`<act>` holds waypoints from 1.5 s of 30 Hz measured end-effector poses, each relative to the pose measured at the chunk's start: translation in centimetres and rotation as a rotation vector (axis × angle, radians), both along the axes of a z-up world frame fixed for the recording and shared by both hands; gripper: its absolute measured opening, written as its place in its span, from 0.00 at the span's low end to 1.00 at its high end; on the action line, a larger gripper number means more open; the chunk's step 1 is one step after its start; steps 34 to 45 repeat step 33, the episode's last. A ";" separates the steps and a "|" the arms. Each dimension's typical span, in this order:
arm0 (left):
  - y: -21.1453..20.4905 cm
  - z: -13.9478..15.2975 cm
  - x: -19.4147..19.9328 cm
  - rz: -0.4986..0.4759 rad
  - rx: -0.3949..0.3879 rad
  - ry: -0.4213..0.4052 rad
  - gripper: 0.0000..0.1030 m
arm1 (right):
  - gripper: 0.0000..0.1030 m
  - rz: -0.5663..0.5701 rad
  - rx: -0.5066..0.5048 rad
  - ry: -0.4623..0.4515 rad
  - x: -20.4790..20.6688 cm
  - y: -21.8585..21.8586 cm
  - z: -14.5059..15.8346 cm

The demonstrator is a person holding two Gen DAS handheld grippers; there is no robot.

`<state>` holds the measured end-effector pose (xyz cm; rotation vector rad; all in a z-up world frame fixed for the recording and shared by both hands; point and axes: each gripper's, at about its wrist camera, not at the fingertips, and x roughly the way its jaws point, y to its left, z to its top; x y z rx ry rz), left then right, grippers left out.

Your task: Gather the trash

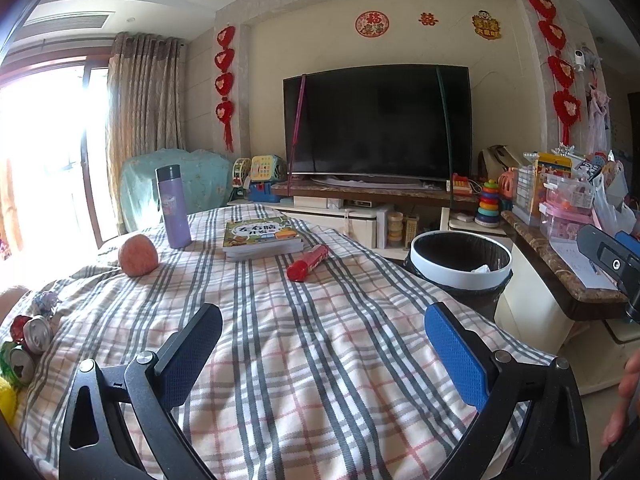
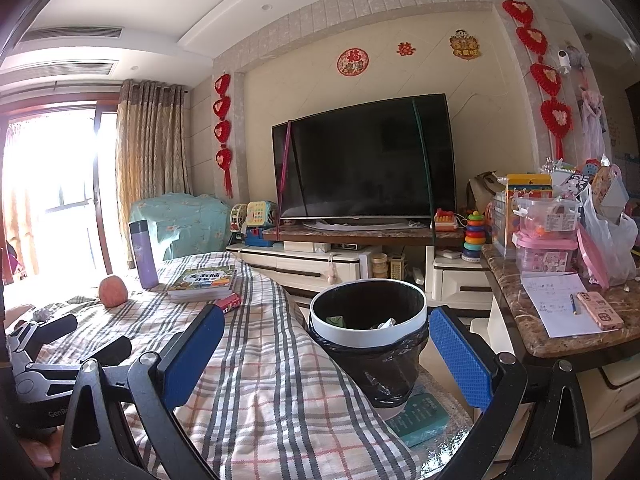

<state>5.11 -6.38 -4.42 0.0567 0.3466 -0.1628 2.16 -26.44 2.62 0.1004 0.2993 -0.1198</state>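
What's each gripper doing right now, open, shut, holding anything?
Left gripper: open, holding nothing, above the plaid cloth.
Right gripper: open, holding nothing, pointing toward the bin.

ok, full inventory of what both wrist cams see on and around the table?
tablecloth: 1, plaid white/grey/pink, covers table
flask: 1, purple, upright, far left
apple: 1, orange-red, near flask
book: 1, green cover, centre back
tube: 1, red, lying beside book
cans: 2 or more, crushed, left edge
bin: 1, white rim, black liner, beside table, scraps inside
TV: 1, black, back wall
phone: 1, pink, marble counter
paper: 1, white, under phone
left claw: open, empty
right claw: open, empty
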 end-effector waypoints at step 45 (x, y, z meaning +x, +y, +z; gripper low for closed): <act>0.6 -0.4 1.2 -0.015 -0.037 0.048 0.99 | 1.00 0.018 0.015 0.047 1.0 0.0 -1.3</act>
